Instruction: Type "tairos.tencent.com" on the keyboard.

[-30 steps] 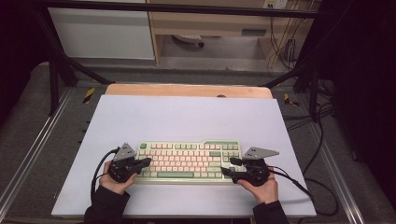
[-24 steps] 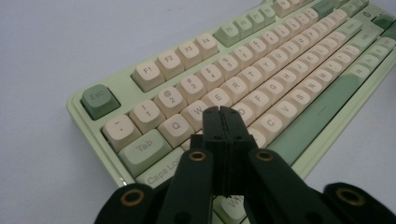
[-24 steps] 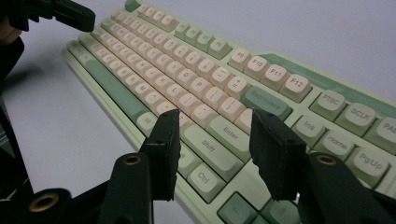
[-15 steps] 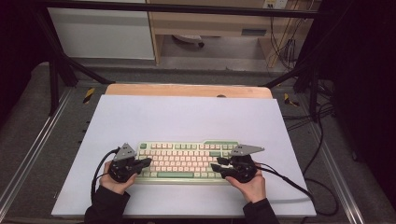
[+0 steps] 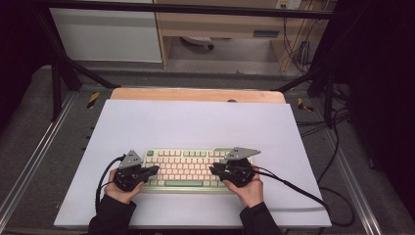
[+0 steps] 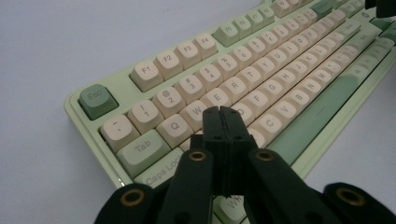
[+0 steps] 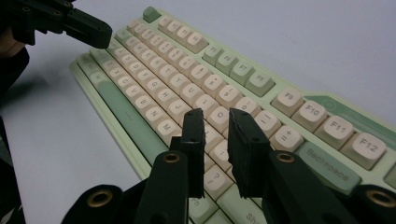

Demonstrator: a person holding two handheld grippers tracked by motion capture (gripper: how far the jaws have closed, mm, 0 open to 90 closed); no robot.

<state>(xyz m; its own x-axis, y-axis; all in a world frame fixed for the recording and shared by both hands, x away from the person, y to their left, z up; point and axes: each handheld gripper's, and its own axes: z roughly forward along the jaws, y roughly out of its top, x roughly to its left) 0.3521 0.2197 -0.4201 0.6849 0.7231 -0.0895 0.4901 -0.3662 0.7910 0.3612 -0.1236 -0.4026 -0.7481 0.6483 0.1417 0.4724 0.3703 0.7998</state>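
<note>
Hovering over a pale green keyboard with cream keys, we hold a gripper in each hand, apparently poised to press keys. The keyboard lies square to us near the front edge of the white table, within easy reach of both forearms.

Our left gripper has its jaws pressed together into a single blunt tip, which hangs over the letter rows near W and E. We judge that a closed tip suits poking one key without catching its neighbours. Our right gripper is slightly spread, a narrow gap between its jaws, with nothing pinched. It sits above the right-hand letter keys, below the number row and short of the green Backspace key.

In the high view each gripper covers one end of the board, so the work seems split between the hands.

Much is hard to read. The left jaws hide the keys directly beneath them, and we cannot tell whether the tip touches a keycap or floats just above it. The right jaws likewise mask several keys. The far keys blur in both gripper views, and the bottom row is cut off by the frame.
</note>
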